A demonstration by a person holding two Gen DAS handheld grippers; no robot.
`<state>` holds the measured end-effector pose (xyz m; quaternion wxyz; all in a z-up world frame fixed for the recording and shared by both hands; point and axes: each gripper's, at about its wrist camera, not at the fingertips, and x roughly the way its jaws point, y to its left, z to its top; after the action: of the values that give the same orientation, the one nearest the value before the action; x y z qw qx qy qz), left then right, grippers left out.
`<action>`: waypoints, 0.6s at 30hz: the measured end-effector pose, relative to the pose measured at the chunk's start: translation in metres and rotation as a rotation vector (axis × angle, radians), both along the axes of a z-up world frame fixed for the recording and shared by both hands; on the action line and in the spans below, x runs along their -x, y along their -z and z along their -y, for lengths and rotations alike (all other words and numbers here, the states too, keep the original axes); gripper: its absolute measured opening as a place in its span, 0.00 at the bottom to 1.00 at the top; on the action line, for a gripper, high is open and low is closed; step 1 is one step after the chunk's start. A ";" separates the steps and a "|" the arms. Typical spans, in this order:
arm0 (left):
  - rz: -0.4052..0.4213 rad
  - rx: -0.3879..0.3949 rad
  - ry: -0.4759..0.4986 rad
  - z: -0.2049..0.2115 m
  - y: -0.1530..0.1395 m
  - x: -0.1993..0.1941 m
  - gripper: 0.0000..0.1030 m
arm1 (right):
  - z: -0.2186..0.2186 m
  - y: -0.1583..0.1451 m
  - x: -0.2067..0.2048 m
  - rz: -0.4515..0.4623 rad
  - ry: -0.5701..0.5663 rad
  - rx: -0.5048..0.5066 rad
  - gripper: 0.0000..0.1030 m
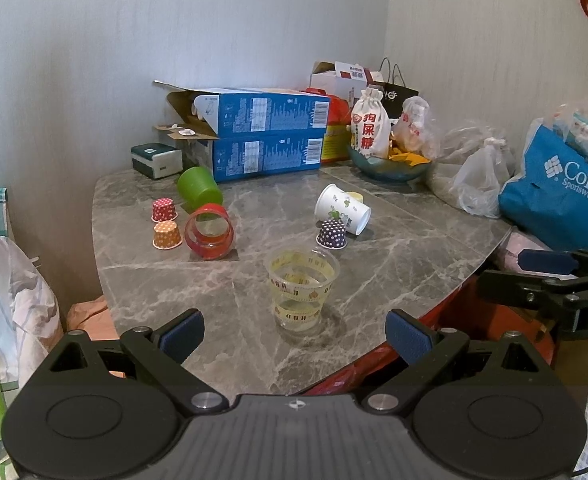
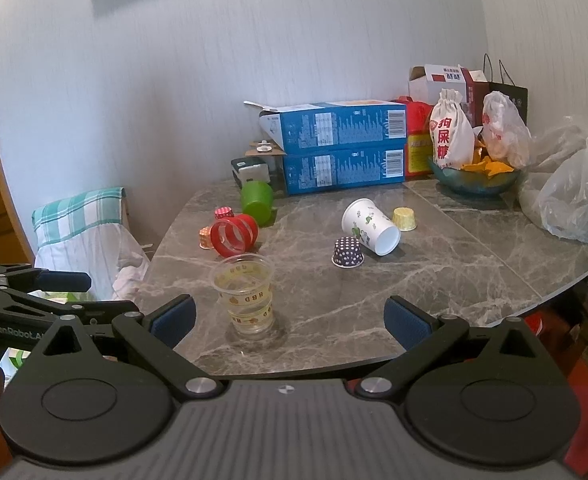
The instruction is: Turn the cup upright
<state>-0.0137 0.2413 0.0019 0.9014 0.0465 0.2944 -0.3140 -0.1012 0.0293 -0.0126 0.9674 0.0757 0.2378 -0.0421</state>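
Observation:
A clear plastic cup (image 1: 303, 294) with yellow print stands upright near the front edge of the grey marble table (image 1: 394, 264); it also shows in the right wrist view (image 2: 247, 295). A white printed paper cup (image 1: 342, 209) (image 2: 371, 225), a red-rimmed clear cup (image 1: 209, 232) (image 2: 233, 236) and a green cup (image 1: 199, 187) (image 2: 257, 198) lie on their sides. My left gripper (image 1: 296, 334) is open and empty just in front of the clear cup. My right gripper (image 2: 290, 322) is open and empty, the clear cup left of its centre.
Small dotted paper liners sit upside down: purple (image 1: 332, 234), orange (image 1: 167, 235), red (image 1: 164, 209), yellow (image 2: 404, 218). Blue boxes (image 1: 266, 136), a snack bowl (image 1: 390, 166), plastic bags (image 1: 478, 176) and a blue Columbia bag (image 1: 562, 192) crowd the back and right. A draped chair (image 2: 86, 236) stands left.

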 end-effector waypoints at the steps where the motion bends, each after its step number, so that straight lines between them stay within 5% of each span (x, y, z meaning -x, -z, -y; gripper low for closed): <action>1: 0.001 -0.001 0.000 0.000 0.000 0.000 0.96 | 0.000 0.000 -0.001 -0.001 -0.001 -0.001 0.99; 18: 0.011 -0.002 -0.016 0.001 0.000 -0.005 0.96 | -0.001 0.001 -0.006 -0.004 -0.009 -0.005 0.99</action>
<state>-0.0083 0.2398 0.0016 0.9054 0.0469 0.2902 -0.3064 -0.0948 0.0301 -0.0138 0.9670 0.0769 0.2401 -0.0376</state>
